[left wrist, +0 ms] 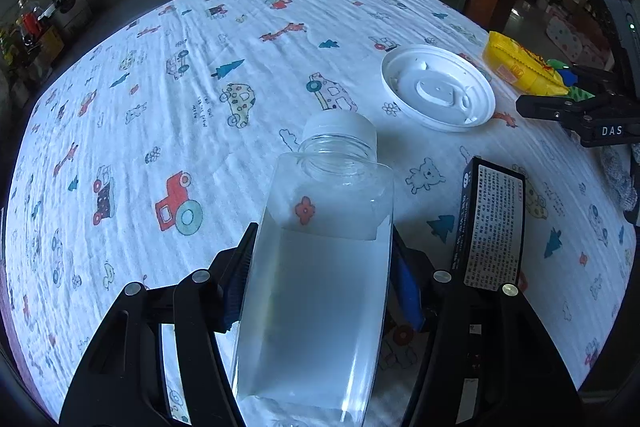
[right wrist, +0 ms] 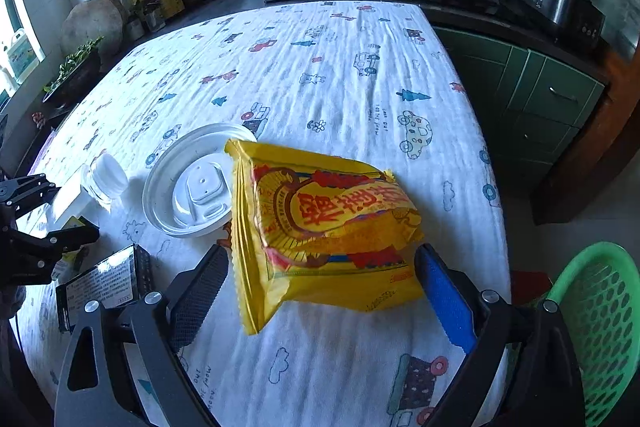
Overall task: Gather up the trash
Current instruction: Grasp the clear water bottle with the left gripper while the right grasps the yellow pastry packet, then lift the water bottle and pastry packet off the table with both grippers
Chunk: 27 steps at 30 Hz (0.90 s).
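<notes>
The left gripper [left wrist: 320,259] is clamped on a clear plastic bottle [left wrist: 316,287], its two fingers pressed against the bottle's flat sides, with the white cap [left wrist: 340,127] pointing away from the camera. The bottle looks raised off the patterned tablecloth [left wrist: 180,87], tilted forward. Just to the right of this gripper a black printed box [left wrist: 490,227] lies on the cloth. Farther ahead and to the right sits a white plastic lid [left wrist: 438,93].

The right gripper [right wrist: 320,279] is spread wide, and a yellow snack packet [right wrist: 324,223] sits between its fingers. The blue-padded finger [right wrist: 446,303] meets the packet's lower right corner; the dark finger [right wrist: 196,291] stands just beside the packet's left edge, and I cannot tell if it touches. The packet seems lifted, overlapping the white lid [right wrist: 188,187] ahead and to the left of this gripper. Further left lie the bottle [right wrist: 104,183] and the black box [right wrist: 100,283]. To the right, past the table's edge, stands a green perforated basket [right wrist: 600,327].
</notes>
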Each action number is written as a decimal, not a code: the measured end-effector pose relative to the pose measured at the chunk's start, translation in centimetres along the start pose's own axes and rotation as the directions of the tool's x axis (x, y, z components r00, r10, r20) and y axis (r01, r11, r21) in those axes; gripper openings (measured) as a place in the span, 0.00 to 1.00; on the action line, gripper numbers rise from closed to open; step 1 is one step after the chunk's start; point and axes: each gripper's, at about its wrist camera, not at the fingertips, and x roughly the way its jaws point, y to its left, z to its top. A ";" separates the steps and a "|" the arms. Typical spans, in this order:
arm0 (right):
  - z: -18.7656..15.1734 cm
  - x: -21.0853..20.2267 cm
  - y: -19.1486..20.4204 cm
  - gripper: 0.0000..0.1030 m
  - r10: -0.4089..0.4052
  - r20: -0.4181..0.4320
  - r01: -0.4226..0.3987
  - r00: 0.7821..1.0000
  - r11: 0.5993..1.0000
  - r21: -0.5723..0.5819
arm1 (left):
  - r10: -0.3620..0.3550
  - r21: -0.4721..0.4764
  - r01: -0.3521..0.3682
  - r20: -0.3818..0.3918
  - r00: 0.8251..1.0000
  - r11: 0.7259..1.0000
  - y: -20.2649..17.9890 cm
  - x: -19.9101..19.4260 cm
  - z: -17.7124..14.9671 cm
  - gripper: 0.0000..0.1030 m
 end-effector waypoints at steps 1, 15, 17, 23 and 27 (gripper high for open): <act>0.0 -0.2 0.0 0.90 0.008 0.002 -0.008 1.000 1.000 -0.002 | -0.002 0.001 0.002 0.003 1.000 1.000 0.0 -0.1 0.0 0.59; 0.7 0.6 -0.2 0.92 0.050 -0.041 -0.051 0.998 0.998 -0.030 | -0.015 0.023 0.015 0.003 1.000 1.000 -0.5 -0.4 0.3 0.63; 0.9 1.0 -0.2 0.92 0.052 -0.049 -0.054 0.997 0.998 -0.038 | -0.018 0.028 0.018 0.005 1.000 0.999 -0.6 -0.5 0.3 0.67; 1.1 2.0 0.0 0.92 0.069 -0.066 -0.071 0.995 0.997 -0.023 | -0.021 0.039 0.021 0.002 1.000 0.999 -0.7 -0.4 0.4 0.67; 1.1 2.0 0.0 0.82 0.045 -0.050 -0.046 0.998 0.999 -0.021 | -0.025 0.034 0.025 -0.009 1.000 0.999 -0.5 -0.1 0.4 0.67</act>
